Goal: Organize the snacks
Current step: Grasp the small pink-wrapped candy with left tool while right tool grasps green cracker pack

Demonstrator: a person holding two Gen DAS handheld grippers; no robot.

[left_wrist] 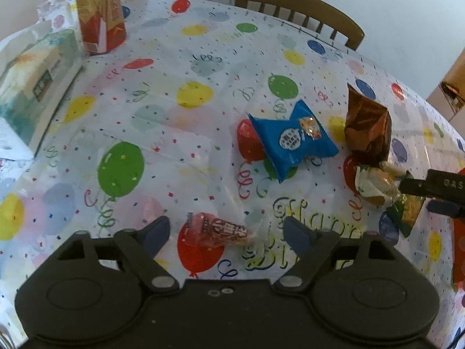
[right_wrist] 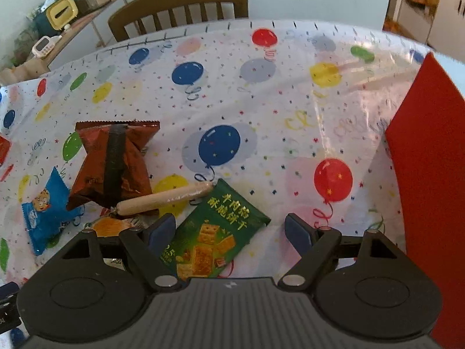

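Note:
My left gripper (left_wrist: pixel 226 229) is open, with a small pink candy packet (left_wrist: pixel 218 230) lying on the table between its fingers. A blue snack packet (left_wrist: pixel 292 139), a brown foil bag (left_wrist: pixel 366 125) and a white-and-orange wrapped snack (left_wrist: pixel 376 184) lie further right. My right gripper (right_wrist: pixel 231 229) is open over a green cracker packet (right_wrist: pixel 213 232). A wrapped sausage stick (right_wrist: pixel 165 199) leans on the brown foil bag (right_wrist: pixel 113 163). The blue packet (right_wrist: pixel 46 212) also shows at the left in the right wrist view. The right gripper's finger (left_wrist: pixel 433 187) shows at the left wrist view's right edge.
The table wears a balloon-print cloth (left_wrist: pixel 174 122). A red-and-gold carton (left_wrist: pixel 100 11) and a tissue pack (left_wrist: pixel 32 87) stand at the far left. A red box (right_wrist: pixel 430 174) stands at the right. A wooden chair (right_wrist: pixel 180 8) is behind the table.

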